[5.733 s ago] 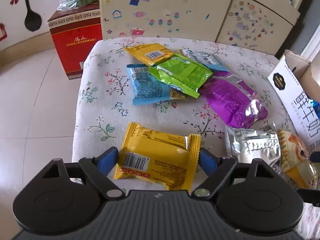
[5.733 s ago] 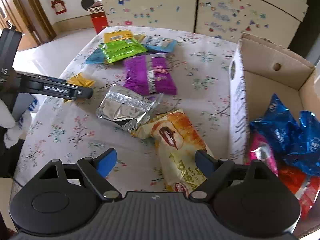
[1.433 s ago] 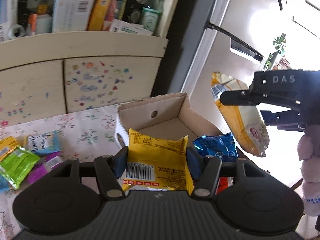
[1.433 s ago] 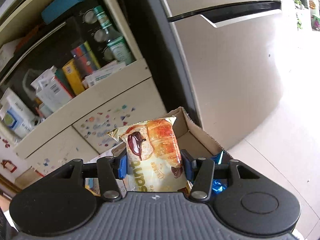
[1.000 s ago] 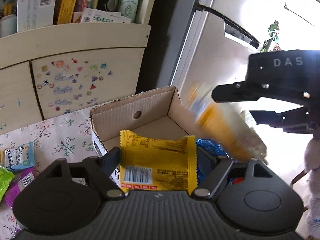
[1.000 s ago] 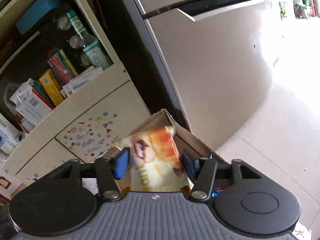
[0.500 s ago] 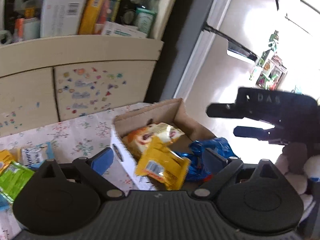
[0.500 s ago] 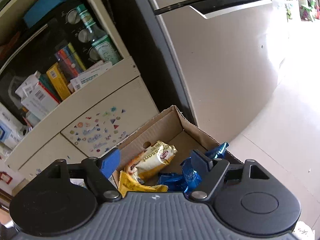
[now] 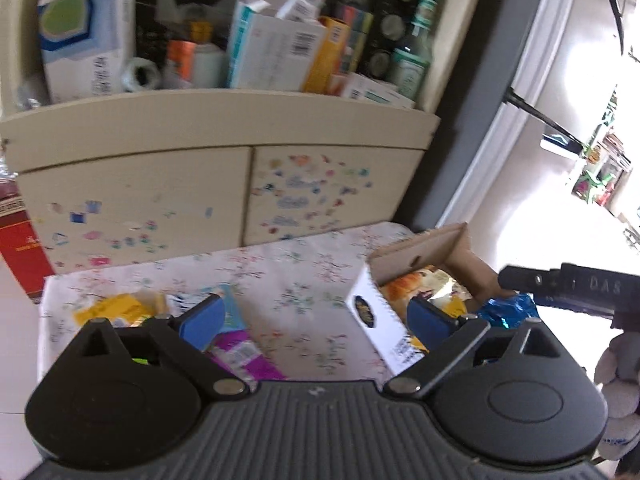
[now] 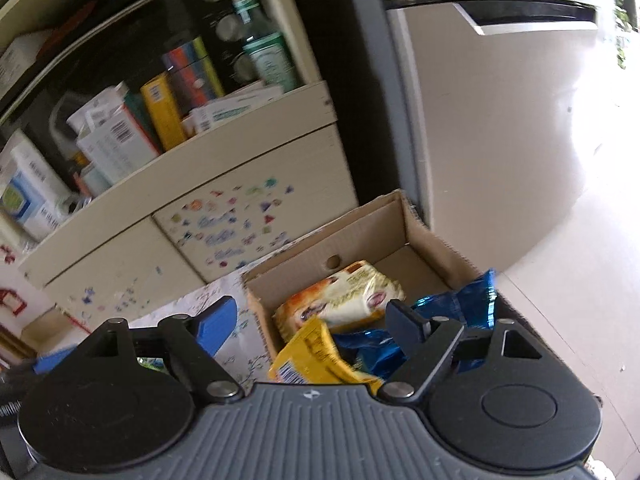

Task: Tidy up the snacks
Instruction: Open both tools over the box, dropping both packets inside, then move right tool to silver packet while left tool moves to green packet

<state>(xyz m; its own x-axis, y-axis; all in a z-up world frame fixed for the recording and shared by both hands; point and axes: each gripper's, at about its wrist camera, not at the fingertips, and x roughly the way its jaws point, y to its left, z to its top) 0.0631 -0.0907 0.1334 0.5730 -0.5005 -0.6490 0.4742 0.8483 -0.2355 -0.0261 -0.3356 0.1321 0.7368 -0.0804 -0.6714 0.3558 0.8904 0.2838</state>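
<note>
The cardboard box (image 10: 360,236) stands at the table's right end and holds the croissant packet (image 10: 348,300), the yellow snack packet (image 10: 312,356) and blue foil packets (image 10: 460,308). My right gripper (image 10: 312,324) is open and empty above the box's near side. My left gripper (image 9: 316,316) is open and empty, raised above the table between the box (image 9: 420,248) and the loose snacks. A yellow packet (image 9: 116,308) and a purple packet (image 9: 244,352) lie on the table at the left. The right gripper (image 9: 560,284) shows at the right edge of the left wrist view.
The table has a floral cloth (image 9: 288,280). Behind it stands a cream cabinet (image 9: 224,184) with stickers and a shelf full of boxes and bottles (image 9: 280,48). A red box (image 9: 20,248) is on the floor at left. A refrigerator (image 10: 500,100) is right of the cabinet.
Both grippers opened and dropped their packets into the box about a second ago. Since then the left gripper has swung left, away from the box; the right has shifted slightly.
</note>
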